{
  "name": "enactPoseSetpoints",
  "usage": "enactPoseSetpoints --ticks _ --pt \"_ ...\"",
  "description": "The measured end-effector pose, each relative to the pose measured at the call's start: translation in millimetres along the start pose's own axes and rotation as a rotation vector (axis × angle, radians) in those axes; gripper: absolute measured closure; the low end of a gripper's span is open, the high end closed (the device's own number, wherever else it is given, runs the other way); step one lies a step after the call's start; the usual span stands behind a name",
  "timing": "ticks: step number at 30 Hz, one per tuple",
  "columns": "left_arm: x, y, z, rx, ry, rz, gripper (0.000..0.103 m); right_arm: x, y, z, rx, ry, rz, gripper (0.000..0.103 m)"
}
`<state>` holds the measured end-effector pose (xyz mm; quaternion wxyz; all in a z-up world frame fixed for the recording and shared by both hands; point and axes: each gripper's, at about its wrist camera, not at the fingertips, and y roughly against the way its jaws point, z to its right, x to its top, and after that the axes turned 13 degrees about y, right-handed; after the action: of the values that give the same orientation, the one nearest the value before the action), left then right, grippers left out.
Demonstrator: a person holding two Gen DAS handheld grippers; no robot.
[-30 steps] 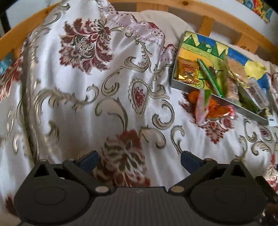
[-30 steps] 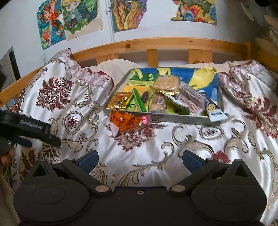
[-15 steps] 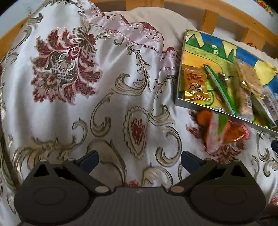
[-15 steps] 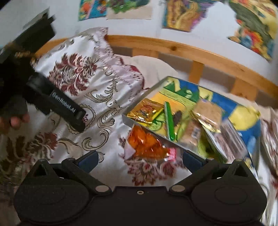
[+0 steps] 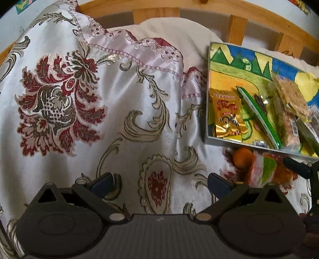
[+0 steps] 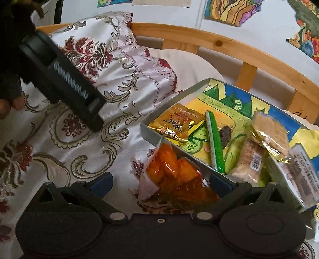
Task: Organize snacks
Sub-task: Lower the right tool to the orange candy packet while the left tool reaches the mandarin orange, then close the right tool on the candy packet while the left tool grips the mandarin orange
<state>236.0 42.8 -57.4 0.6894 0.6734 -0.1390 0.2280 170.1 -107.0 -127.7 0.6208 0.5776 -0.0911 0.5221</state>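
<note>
Snacks [image 6: 215, 143] fill the tray [image 6: 151, 137]; only the right view shows wall drawings [image 6: 229, 10]; both hand-held grippers gape.

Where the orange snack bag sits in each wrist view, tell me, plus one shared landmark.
Left wrist: orange snack bag at lower right, on the bedspread just outside the tray's near wall.
Right wrist: orange snack bag at lower centre, against the tray wall.
Shared landmark: gold packet in the tray's corner.
</note>
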Motion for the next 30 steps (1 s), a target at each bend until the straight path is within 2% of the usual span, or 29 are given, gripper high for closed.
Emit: enactPoseSetpoints --ticks 9,11,12,15,22,30 --pt "4.4 -3.2 -5.2 -0.023 0.037 0.030 0.001 2.2 -28.9 13.7 0.058 -0.105 -0.041 0.001" --pt "3.3 -2.5 -3.6 -0.036 0.026 0.035 0.001 0.0 -29.0 18.0 0.066 -0.131 -0.038 0.007" --pt "2.3 -2.2 -2.3 -0.046 0.018 0.040 0.001 -0.5 -27.6 18.7 0.062 -0.131 -0.037 0.009" --pt "-0.9 -2.7 1.6 -0.063 -0.012 0.056 0.001 -2.5 -20.5 21.0 0.045 -0.117 -0.042 0.026" --pt "-7.5 -5.3 9.5 -0.052 -0.069 0.081 0.001 -11.1 -4.8 26.8 0.053 -0.125 -0.041 0.030" --pt "-26.7 -0.4 35.4 -0.108 -0.215 0.171 0.001 -19.7 30.1 25.1 0.025 -0.066 -0.123 0.030"
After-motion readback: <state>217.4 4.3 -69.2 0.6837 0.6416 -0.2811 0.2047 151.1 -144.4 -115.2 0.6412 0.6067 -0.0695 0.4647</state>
